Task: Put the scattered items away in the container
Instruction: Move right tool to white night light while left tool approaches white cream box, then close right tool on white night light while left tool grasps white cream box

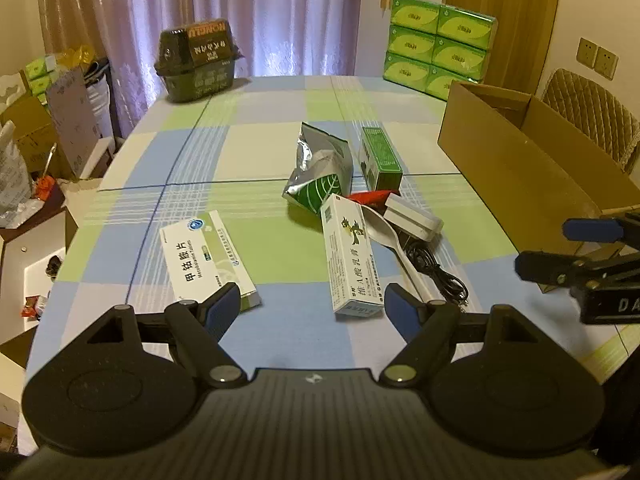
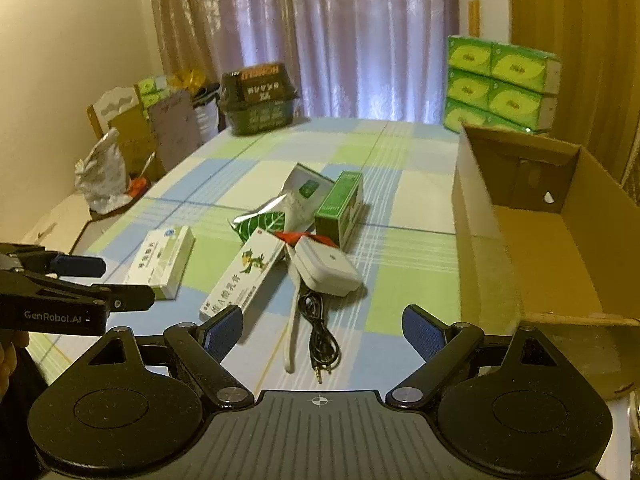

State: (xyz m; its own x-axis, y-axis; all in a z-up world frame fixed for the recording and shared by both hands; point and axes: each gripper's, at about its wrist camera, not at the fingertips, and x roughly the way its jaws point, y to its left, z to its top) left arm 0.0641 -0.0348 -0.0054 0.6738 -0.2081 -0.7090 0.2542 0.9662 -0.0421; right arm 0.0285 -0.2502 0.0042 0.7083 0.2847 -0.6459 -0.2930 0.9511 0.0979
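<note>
**Clutter on the table, box empty**

The items lie mid-table on the checked cloth [image 1: 260, 248]: a foil pouch [image 1: 320, 172], green carton [image 1: 380, 156], cream box [image 1: 350, 256], pill box [image 1: 208, 256], spoon [image 1: 386, 232], white charger [image 2: 326, 270] and black cable [image 2: 322, 340], with something red, perhaps a wrapper, underneath. The cardboard box [image 2: 540, 248] stands open just right of them. Left gripper [image 1: 314, 306] and right gripper [image 2: 322, 328] hang over the near edge, both spread wide and holding nothing.

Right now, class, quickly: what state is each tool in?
Left tool: open, holding nothing, above the tablecloth.
Right tool: open, holding nothing, near the black cable.
</note>
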